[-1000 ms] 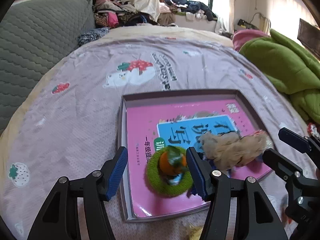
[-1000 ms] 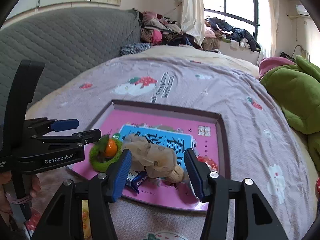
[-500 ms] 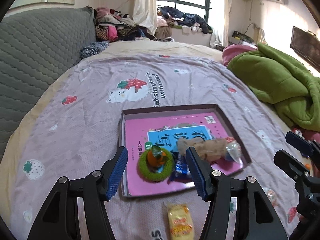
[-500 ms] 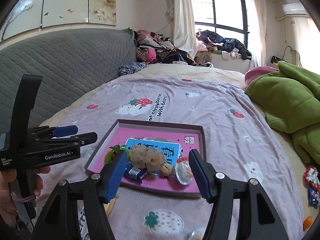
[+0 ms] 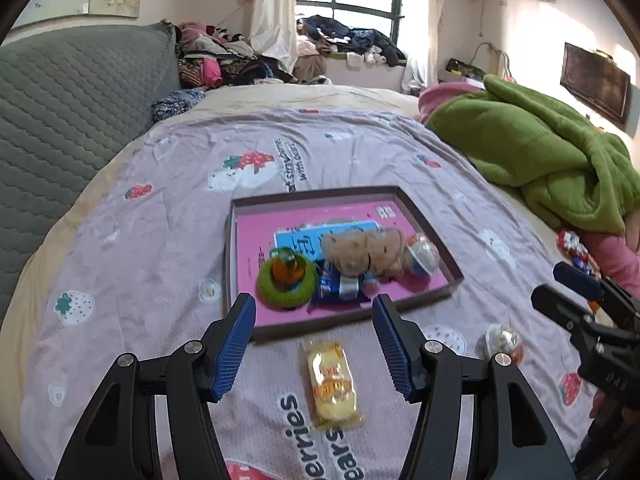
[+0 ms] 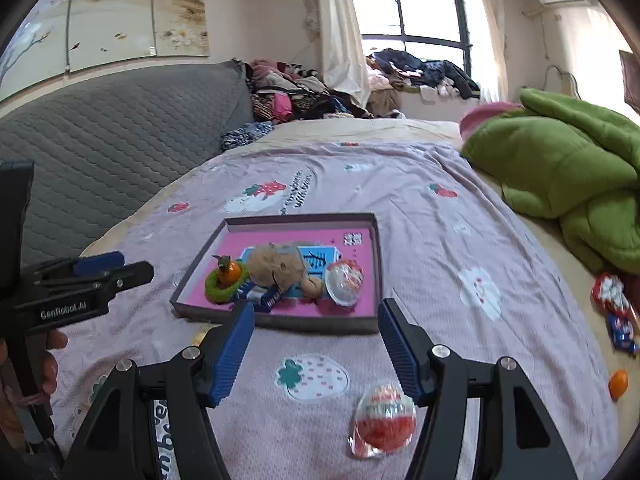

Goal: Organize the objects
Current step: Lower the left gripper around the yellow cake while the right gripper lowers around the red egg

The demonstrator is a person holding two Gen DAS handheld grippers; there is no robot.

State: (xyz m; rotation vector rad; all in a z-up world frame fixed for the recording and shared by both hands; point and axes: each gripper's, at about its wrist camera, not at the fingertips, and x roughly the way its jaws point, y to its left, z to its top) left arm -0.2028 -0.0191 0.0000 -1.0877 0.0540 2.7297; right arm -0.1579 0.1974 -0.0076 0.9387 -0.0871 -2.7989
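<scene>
A shallow dark tray (image 5: 344, 322) (image 6: 280, 322) lies on the purple strawberry bedspread with a pink book in it. On the book rest a green ring with an orange fruit (image 5: 286, 282) (image 6: 224, 280), a beige plush (image 5: 362, 254) (image 6: 280, 266), blue wrapped sweets (image 5: 340, 286) and a foil egg (image 5: 420, 258) (image 6: 344, 282). My left gripper (image 5: 313, 308) hovers open and empty in front of the tray. My right gripper (image 6: 316, 312) is open and empty too, back from the tray's near rim. A yellow snack packet (image 5: 334, 384) and another foil egg (image 6: 382, 420) (image 5: 502, 342) lie loose on the bedspread.
A green blanket (image 5: 540, 152) is heaped on the right of the bed, and a grey quilted headboard (image 6: 120, 136) runs along the left. More wrappers (image 6: 612, 292) and a small orange fruit (image 6: 618, 384) lie at the right edge. A clothes pile sits at the far end.
Both grippers have drawn back and upward from the tray. The right jaws widened and left the plush in the tray. The yellow packet and the loose egg have come into view.
</scene>
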